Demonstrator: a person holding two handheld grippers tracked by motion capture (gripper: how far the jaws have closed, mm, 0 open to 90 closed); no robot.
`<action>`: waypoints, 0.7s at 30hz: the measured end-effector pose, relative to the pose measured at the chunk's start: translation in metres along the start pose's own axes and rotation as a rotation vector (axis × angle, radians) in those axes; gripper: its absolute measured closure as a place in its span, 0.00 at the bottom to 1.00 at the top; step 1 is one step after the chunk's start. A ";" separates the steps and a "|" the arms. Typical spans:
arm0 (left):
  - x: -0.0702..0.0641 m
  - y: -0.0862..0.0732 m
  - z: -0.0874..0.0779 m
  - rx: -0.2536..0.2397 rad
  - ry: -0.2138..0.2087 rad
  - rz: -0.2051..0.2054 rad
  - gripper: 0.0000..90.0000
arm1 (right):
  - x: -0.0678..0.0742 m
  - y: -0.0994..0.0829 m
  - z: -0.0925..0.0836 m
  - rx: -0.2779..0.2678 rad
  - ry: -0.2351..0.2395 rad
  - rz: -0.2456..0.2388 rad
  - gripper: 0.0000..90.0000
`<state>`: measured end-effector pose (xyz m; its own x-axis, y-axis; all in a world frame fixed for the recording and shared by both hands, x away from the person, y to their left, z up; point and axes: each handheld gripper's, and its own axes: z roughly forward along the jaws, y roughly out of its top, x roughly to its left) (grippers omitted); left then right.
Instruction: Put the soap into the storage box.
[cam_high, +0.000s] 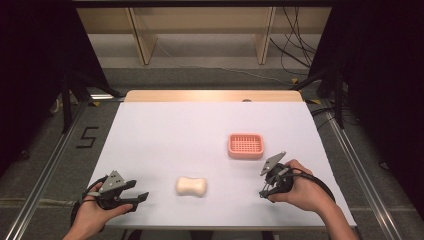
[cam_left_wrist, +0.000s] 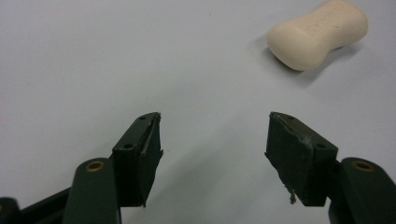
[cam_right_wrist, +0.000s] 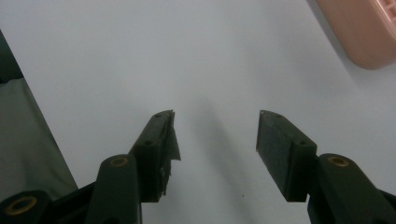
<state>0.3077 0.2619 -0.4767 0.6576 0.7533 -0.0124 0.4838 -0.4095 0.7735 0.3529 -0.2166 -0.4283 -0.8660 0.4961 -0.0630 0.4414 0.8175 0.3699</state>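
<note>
A cream, waisted soap bar (cam_high: 191, 186) lies on the white table (cam_high: 165, 135) near its front edge; the left gripper view has the bar (cam_left_wrist: 317, 33) at the upper right. A pink slatted soap dish (cam_high: 245, 145) stands right of centre, and its corner (cam_right_wrist: 364, 32) reaches into the right gripper view. My left gripper (cam_high: 141, 190) (cam_left_wrist: 215, 135) is open left of the soap, apart from it. To the right of the soap and just below the dish, my right gripper (cam_high: 262, 185) (cam_right_wrist: 215, 135) is open over bare table. Nothing sits between either pair of jaws.
The table's wooden far edge (cam_high: 215, 95) shows at the back. Grey floor (cam_right_wrist: 28, 135) lies past the table edge in the right gripper view. Metal rails (cam_high: 45, 170) run along both sides, and cables (cam_high: 295, 45) trail behind the table.
</note>
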 end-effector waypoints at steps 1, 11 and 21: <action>-0.001 0.000 0.000 0.001 -0.004 -0.016 0.39 | 0.001 0.002 0.000 0.004 -0.002 -0.001 0.52; -0.001 0.000 -0.002 -0.002 -0.006 -0.018 0.38 | 0.009 0.028 0.005 0.022 0.023 -0.062 0.52; -0.001 0.001 -0.004 -0.005 -0.004 -0.010 0.38 | 0.016 0.049 0.011 0.030 0.043 -0.131 0.52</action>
<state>0.3056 0.2629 -0.4735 0.6548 0.7555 -0.0225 0.4874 -0.3993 0.7766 0.3631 -0.1656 -0.4211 -0.9256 0.3720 -0.0694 0.3299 0.8831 0.3336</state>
